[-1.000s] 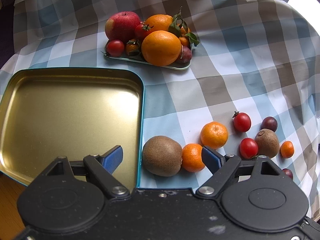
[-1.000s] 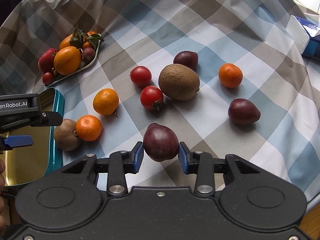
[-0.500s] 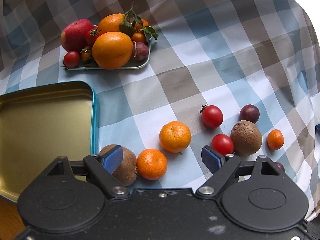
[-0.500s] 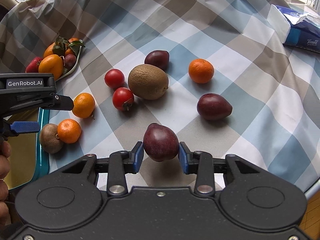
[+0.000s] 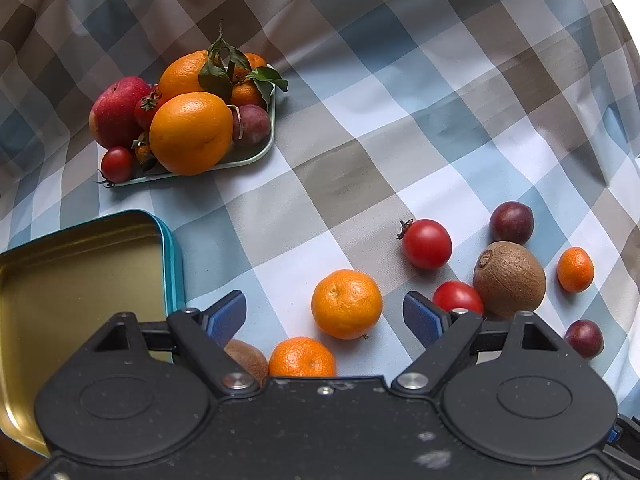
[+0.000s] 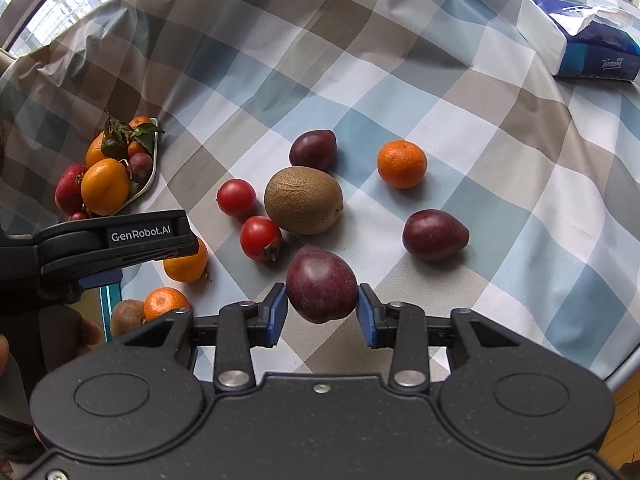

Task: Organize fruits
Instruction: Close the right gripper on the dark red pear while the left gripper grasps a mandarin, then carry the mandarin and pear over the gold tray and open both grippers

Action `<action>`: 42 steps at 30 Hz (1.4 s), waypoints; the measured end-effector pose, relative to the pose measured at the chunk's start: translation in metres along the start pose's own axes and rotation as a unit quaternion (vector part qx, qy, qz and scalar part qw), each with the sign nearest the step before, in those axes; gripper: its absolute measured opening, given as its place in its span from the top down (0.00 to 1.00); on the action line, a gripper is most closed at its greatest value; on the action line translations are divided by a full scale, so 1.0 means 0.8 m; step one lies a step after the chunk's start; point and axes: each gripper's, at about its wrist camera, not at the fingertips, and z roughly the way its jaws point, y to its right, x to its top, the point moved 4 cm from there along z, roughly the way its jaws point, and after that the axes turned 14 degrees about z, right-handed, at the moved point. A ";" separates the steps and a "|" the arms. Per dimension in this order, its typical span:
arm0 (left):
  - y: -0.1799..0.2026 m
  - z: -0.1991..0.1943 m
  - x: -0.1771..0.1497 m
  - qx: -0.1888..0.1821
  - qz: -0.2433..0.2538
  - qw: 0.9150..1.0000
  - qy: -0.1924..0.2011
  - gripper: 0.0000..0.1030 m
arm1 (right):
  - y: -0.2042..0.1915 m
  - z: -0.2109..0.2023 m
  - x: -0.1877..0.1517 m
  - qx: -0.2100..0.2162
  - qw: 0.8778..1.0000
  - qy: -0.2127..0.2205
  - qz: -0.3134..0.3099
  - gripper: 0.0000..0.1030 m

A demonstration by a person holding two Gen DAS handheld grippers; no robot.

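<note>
Between right gripper [image 6: 322,312] blue pads: smooth, rounded dark-purple plum [image 6: 321,285], clamped

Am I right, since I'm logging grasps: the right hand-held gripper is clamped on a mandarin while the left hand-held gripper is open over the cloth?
Not quite. The right hand-held gripper is clamped on a dark purple plum, not a mandarin, as the right wrist view shows. The left hand-held gripper is indeed open over the cloth.
</note>
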 end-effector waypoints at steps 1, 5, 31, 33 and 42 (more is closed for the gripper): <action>0.000 0.001 0.001 -0.007 -0.001 1.000 0.001 0.13 | 0.001 0.002 -0.002 0.003 1.000 -0.001 0.004 0.55; 0.004 0.012 0.002 -0.015 -0.001 1.000 -0.004 0.13 | 0.001 0.007 -0.008 0.003 1.000 -0.006 -0.005 0.55; -0.028 0.015 -0.007 -0.030 -0.064 0.997 -0.025 0.59 | -0.019 -0.005 -0.003 0.025 0.996 0.043 -0.070 0.55; -0.036 -0.001 -0.007 -0.021 -0.068 0.997 -0.013 0.59 | -0.022 -0.006 -0.004 0.028 0.996 0.043 -0.073 0.55; -0.090 -0.047 -0.036 0.021 -0.101 0.995 0.010 0.59 | -0.047 -0.002 -0.016 0.042 0.995 0.028 -0.089 0.55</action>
